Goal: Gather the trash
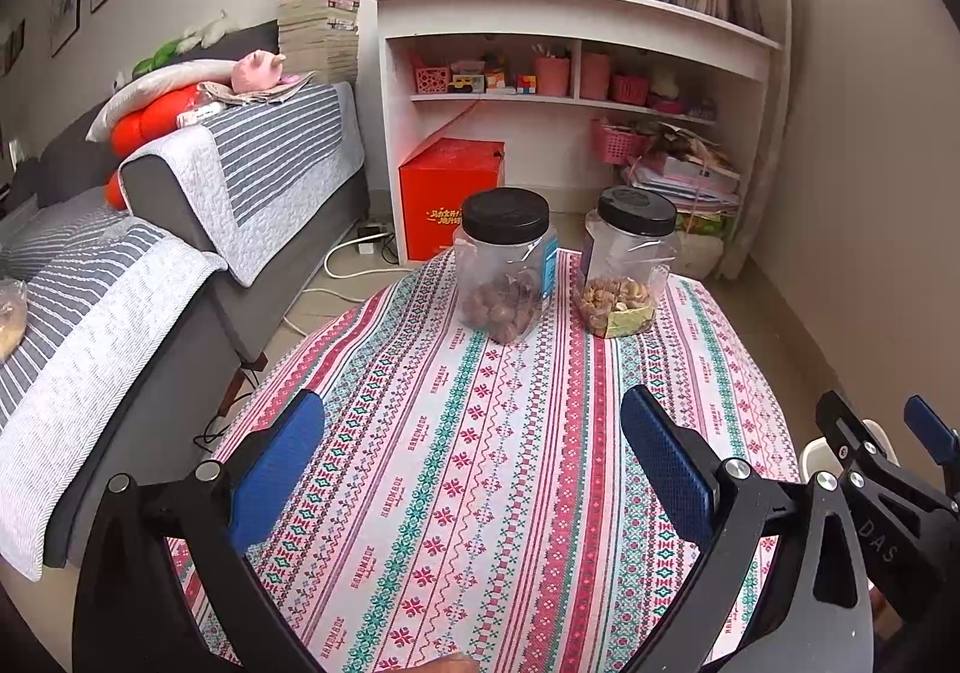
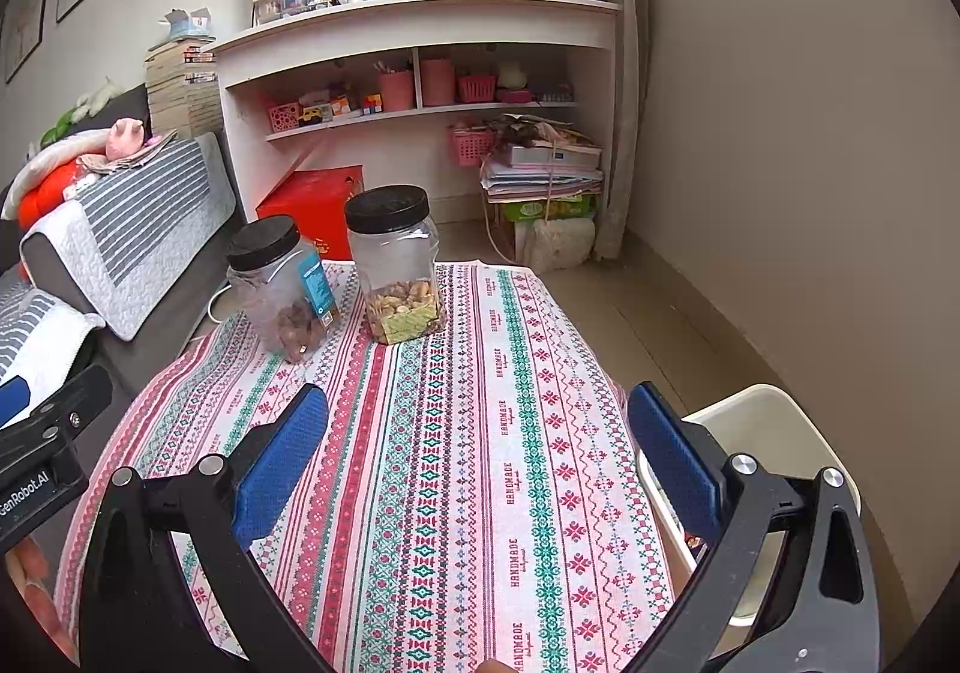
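Observation:
Both grippers hover over a table with a patterned cloth (image 1: 480, 463), also in the right wrist view (image 2: 468, 463). My left gripper (image 1: 474, 457) is open and empty. My right gripper (image 2: 480, 451) is open and empty; it also shows at the right edge of the left wrist view (image 1: 888, 469). A cream bin (image 2: 774, 433) stands beside the table's right edge, under my right finger. No loose trash shows on the cloth.
Two clear jars with black lids stand at the table's far end: one with dark nuts (image 1: 507, 265) (image 2: 279, 289), one with light nuts (image 1: 627, 262) (image 2: 399, 265). A sofa (image 1: 180, 229) lies left. A white shelf unit (image 1: 570, 72) and red box (image 1: 450, 193) stand behind.

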Motion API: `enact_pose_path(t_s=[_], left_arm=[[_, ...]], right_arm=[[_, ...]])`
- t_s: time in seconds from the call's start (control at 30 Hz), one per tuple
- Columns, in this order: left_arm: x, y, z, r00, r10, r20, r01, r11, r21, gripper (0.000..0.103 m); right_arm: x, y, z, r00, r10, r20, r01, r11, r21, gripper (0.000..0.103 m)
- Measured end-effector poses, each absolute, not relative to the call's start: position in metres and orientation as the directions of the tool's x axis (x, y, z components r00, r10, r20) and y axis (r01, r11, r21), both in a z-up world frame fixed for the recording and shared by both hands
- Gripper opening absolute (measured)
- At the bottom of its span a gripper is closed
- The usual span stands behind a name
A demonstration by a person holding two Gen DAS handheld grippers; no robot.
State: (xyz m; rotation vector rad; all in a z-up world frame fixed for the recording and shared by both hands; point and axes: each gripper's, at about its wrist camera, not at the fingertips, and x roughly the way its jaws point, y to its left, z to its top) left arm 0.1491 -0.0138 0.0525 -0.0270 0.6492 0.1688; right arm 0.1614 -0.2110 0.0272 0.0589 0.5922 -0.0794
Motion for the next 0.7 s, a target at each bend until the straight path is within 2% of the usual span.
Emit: enact_pose_path(t_s=[0.23,0.7], left_arm=[[0.148,-0.011,0.051,0.794,0.130,-0.594,-0.157,0.988,0.007,0.094],[0.148,-0.022,0.051,0.793,0.135,-0.594,-0.138,0.990,0.042,0.094]], right_arm=[[0.162,-0.209,0.026,0.824,-0.052,-0.564,0.087,0.996,0.035,0.096],[0.161,-0.213,0.027,0.827,-0.054,-0.559,0.095,0.995,0.044,0.096]])
